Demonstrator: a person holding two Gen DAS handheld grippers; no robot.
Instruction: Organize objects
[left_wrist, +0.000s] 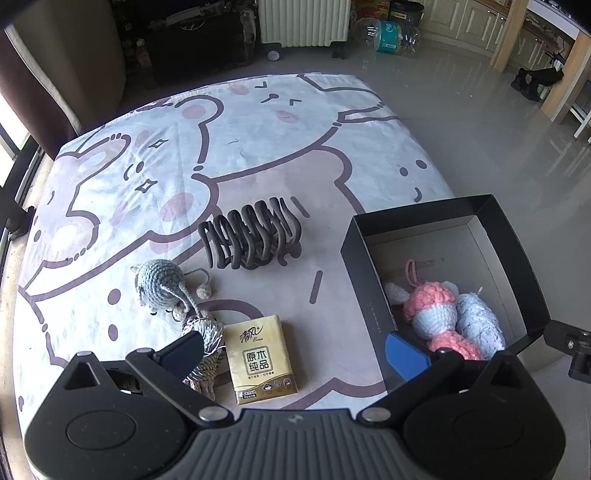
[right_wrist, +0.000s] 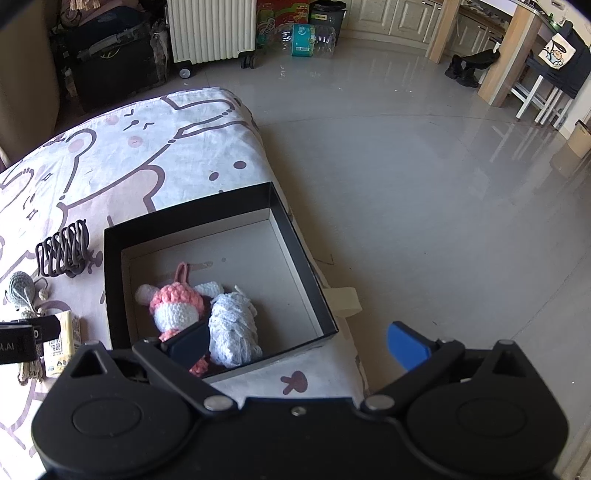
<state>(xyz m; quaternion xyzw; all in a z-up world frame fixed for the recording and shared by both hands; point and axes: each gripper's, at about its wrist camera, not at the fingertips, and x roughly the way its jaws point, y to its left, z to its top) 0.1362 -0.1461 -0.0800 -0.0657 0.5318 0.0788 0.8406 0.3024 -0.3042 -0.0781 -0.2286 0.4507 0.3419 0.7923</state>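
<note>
Tissue pack (left_wrist: 261, 357) under spread left tool (left_wrist: 295, 350); right tool (right_wrist: 297, 341) spread, above box (right_wrist: 110, 295).

The far half of the bed (left_wrist: 258, 122) lies bare, open to a gripper from above, while the near part is crowded: clip (left_wrist: 249, 236), grey toy (left_wrist: 162, 284), rope bundle (left_wrist: 205, 332) and tissue pack (left_wrist: 260, 356) sit close together, the last three almost touching, with a clear strip between the pack and the box (left_wrist: 360, 266). The box is open-topped; its far half is free, its near corner filled by a pink toy (right_wrist: 177, 302) and white yarn (right_wrist: 234, 321), and its tall walls block any sideways entry.
</note>
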